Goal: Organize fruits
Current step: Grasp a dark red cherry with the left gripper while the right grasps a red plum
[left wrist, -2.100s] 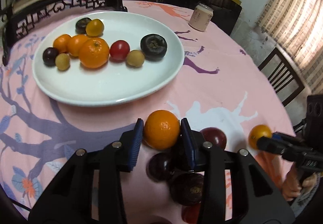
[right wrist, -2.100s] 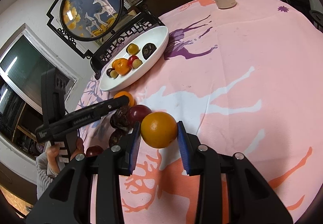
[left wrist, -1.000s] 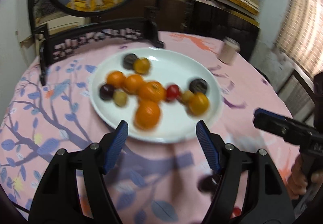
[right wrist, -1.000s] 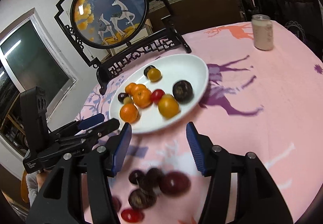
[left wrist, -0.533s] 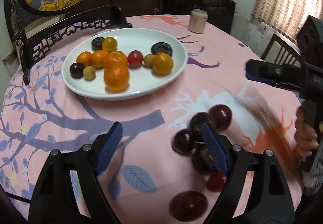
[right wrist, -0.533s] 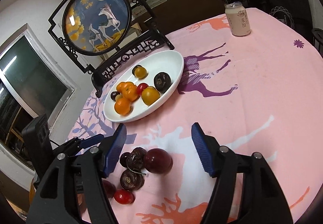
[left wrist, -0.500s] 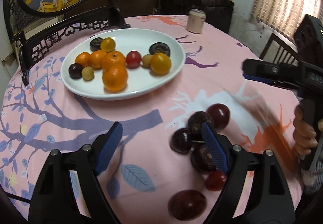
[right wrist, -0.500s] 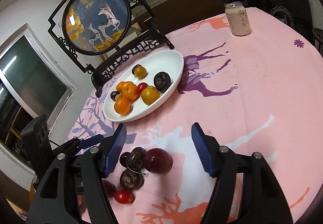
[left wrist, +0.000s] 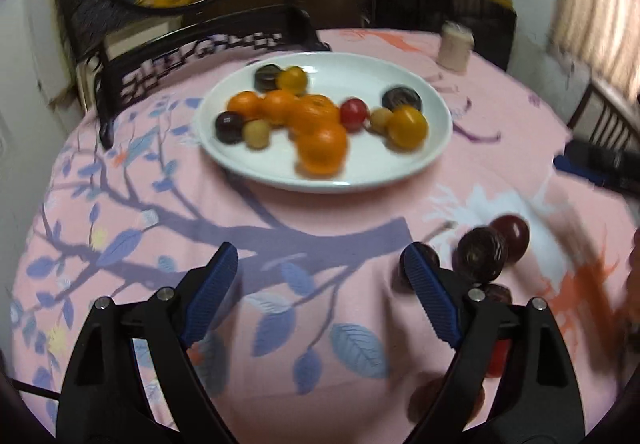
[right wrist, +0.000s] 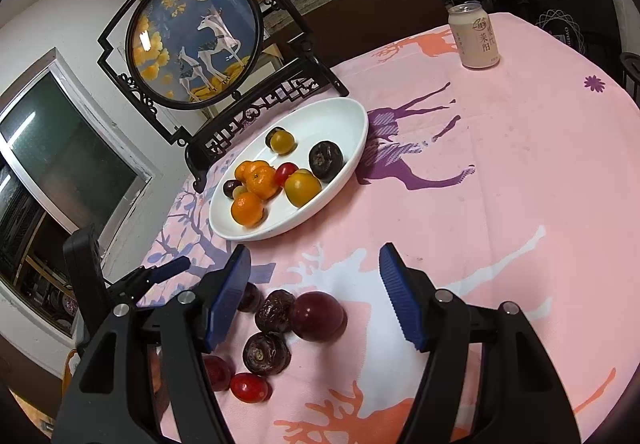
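Note:
A white plate (left wrist: 240,160) (right wrist: 344,112) holds several oranges, a yellow fruit (right wrist: 303,187), a red tomato and dark fruits. A cluster of dark purple fruits lies on the pink cloth: a smooth plum (right wrist: 317,315), wrinkled ones (right wrist: 267,353) (left wrist: 482,253) and a small red tomato (right wrist: 249,387). My left gripper (left wrist: 318,300) is open and empty over the cloth, left of the cluster. My right gripper (right wrist: 314,298) is open and empty, just above the cluster. The left gripper also shows in the right wrist view (right wrist: 168,269).
A drink can (right wrist: 474,36) (left wrist: 455,45) stands at the far side of the round table. A framed round deer picture on a black stand (right wrist: 196,40) is behind the plate. A chair (left wrist: 608,120) is at the table's right edge.
Both grippers let go of the orange and the yellow fruit, which now lie on the plate. Since half a second ago the left gripper has swung left and the right gripper sits closer to the cluster.

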